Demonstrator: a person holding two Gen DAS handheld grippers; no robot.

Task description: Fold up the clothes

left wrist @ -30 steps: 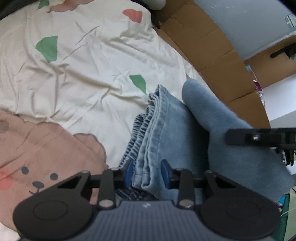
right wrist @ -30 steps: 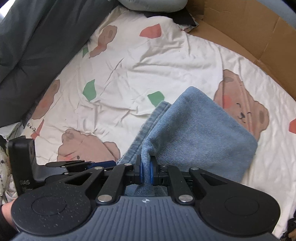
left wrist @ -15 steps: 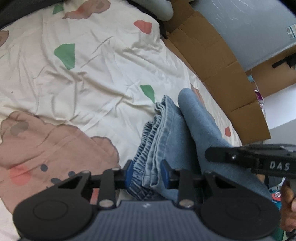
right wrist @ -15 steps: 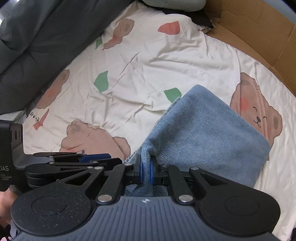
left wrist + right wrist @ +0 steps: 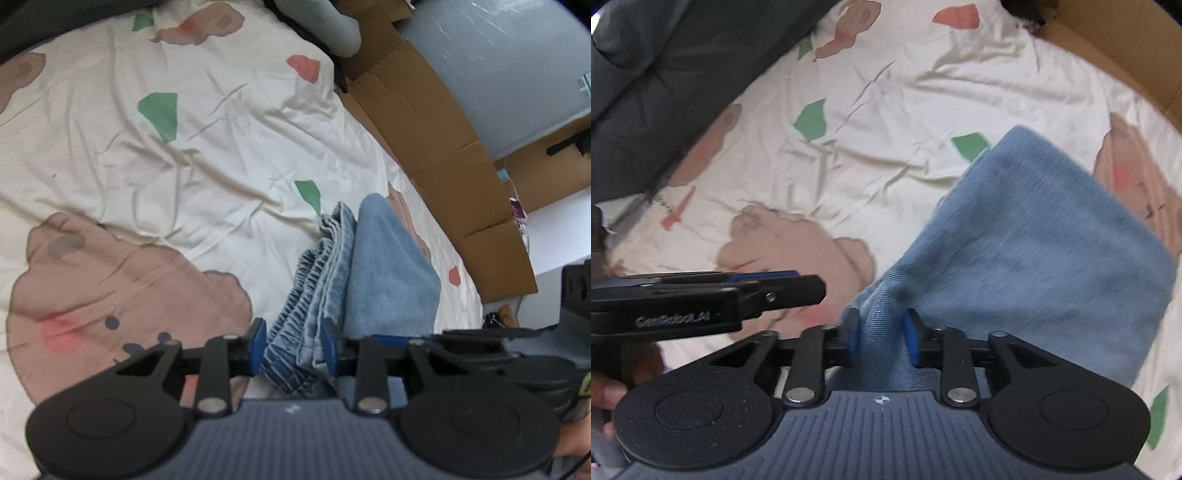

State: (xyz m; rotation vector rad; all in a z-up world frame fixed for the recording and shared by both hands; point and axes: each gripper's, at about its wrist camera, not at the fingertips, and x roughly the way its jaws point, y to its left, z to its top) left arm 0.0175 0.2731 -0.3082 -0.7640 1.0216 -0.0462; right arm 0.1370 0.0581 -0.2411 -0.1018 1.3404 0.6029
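Folded light-blue jeans (image 5: 384, 280) lie on the printed bed sheet (image 5: 184, 166), with the gathered waistband (image 5: 314, 280) on their left edge. My left gripper (image 5: 292, 347) is shut on the thick waistband bundle, which fills the gap between its blue pads. In the right wrist view the jeans (image 5: 1034, 240) spread out to the right. My right gripper (image 5: 881, 332) is open, its pads apart with a ridge of denim still standing between them. The left gripper's finger (image 5: 798, 291) reaches in from the left, close beside the right gripper.
Brown cardboard (image 5: 443, 147) lines the bed's far and right side. A dark grey duvet (image 5: 665, 92) is heaped along the left. A grey pillow (image 5: 332, 26) lies at the head. A person's hand (image 5: 605, 391) holds the left gripper.
The right gripper's pads have parted; they were pinched tight on the denim. Both grippers have drawn back and lower over the bed. The gap between the left gripper's pads is unchanged.
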